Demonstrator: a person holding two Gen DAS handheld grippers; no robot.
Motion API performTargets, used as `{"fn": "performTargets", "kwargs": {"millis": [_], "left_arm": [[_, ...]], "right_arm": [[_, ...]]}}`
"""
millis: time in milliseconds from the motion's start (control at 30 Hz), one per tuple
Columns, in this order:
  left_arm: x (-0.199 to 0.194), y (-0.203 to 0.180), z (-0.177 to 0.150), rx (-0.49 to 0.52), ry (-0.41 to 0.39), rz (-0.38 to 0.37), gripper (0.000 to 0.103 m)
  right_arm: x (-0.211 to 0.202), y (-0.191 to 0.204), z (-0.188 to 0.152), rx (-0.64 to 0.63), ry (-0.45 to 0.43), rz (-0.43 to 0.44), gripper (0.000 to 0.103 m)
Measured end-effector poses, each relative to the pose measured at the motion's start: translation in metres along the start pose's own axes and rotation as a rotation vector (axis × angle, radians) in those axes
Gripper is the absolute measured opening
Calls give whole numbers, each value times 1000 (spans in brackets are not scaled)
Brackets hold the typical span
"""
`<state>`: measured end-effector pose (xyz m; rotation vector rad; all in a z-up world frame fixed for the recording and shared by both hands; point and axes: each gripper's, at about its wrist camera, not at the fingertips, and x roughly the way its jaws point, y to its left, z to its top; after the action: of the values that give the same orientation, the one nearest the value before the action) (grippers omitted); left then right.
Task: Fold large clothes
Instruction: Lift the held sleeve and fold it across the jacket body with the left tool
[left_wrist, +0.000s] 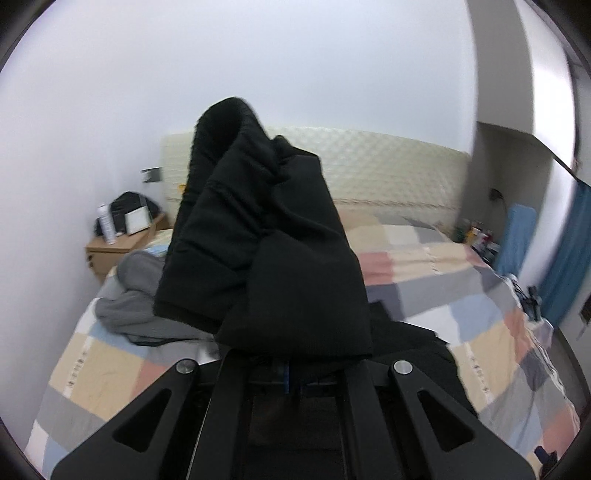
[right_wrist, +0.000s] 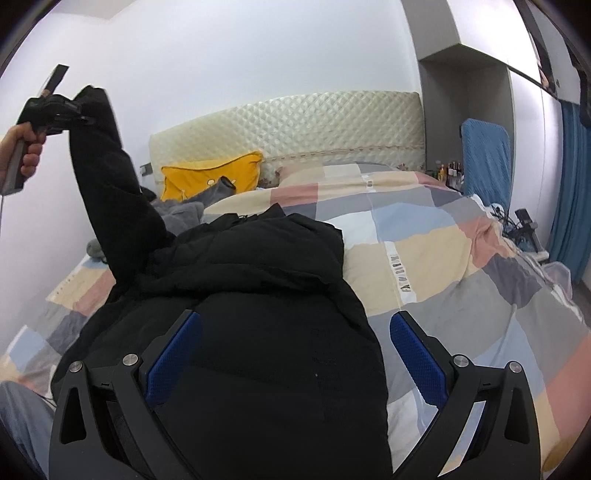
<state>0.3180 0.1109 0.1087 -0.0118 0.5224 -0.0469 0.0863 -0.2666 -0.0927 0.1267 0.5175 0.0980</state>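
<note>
Fingertips of the left gripper (left_wrist: 291, 365) buried under the bunched black jacket sleeve (left_wrist: 266, 236). Yellow pillow (right_wrist: 210, 177) partly covered by a grey garment (right_wrist: 184, 214). Bottles on the far shelf (right_wrist: 448, 170) too small to tell apart. Nightstand (left_wrist: 110, 251) items blurred. Right gripper (right_wrist: 295, 354) base cut off by the bottom edge.

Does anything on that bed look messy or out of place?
Yes. A grey garment lies crumpled beside the yellow pillow, unfolded. The black jacket is mid-fold: the left gripper holds one sleeve up in the air. Nothing looks damaged.
</note>
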Motion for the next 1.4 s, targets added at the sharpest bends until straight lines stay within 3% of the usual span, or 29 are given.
{"fn": "performTargets", "kwargs": {"millis": [133, 233, 367, 633, 800, 900, 1033, 1200, 1400], "left_arm": [[19, -62, -6, 62, 29, -52, 2], [32, -103, -16, 119, 59, -69, 2], [58, -170, -43, 272, 102, -96, 3], [123, -260, -112, 405, 218, -178, 3], [156, -284, -157, 461, 288, -212, 3], [177, -301, -183, 527, 303, -197, 3], [206, -308, -205, 535, 373, -184, 3], [216, -312, -215, 587, 410, -198, 4], [197, -304, -204, 552, 404, -248, 7]], "right_arm": [[-4, -11, 7, -19, -23, -6, 102], [-6, -21, 13, -57, -48, -56, 102], [0, -41, 12, 15, -44, -46, 102], [22, -58, 6, 60, -8, -66, 102], [37, -76, 2, 137, 32, -87, 102], [37, -80, 2, 134, 29, -103, 102], [46, -87, 0, 151, 44, -119, 102], [62, -89, -5, 154, 83, -114, 102], [66, -85, -8, 134, 96, -116, 102]]}}
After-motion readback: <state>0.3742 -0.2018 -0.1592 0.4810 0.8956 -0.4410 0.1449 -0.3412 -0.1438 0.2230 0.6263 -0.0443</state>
